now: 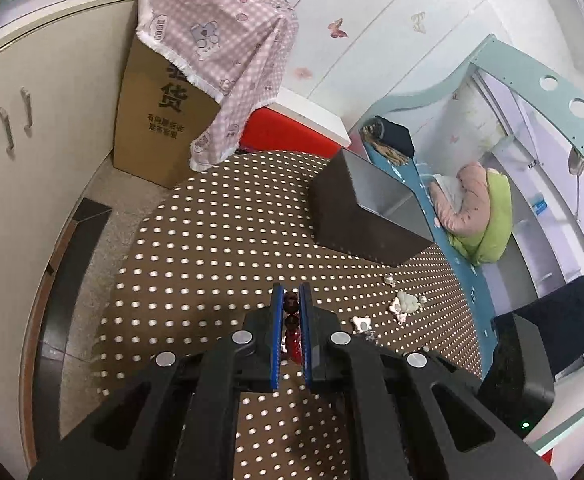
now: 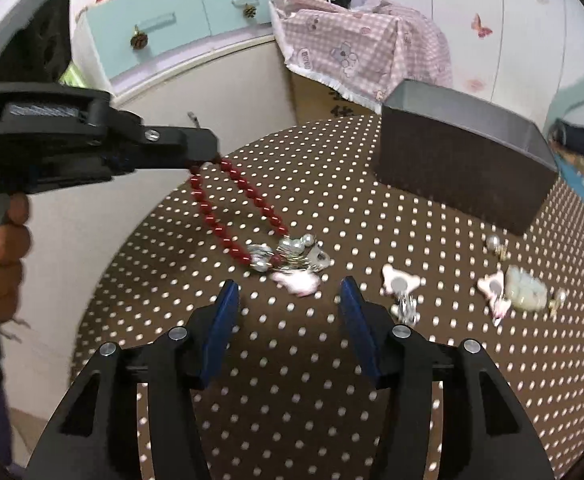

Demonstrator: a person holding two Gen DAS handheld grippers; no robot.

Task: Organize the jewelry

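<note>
while my left gripper (image 2: 201,160) pinches the red bead necklace (image 2: 235,216) above the dotted table (image 2: 292,360), my right gripper (image 2: 289,296) jaws stand spread, holding nothing.

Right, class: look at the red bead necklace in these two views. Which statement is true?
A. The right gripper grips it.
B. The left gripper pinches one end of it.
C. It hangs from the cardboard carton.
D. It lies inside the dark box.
B: the left gripper is shut on the red bead necklace; the right gripper is open and empty.
</note>
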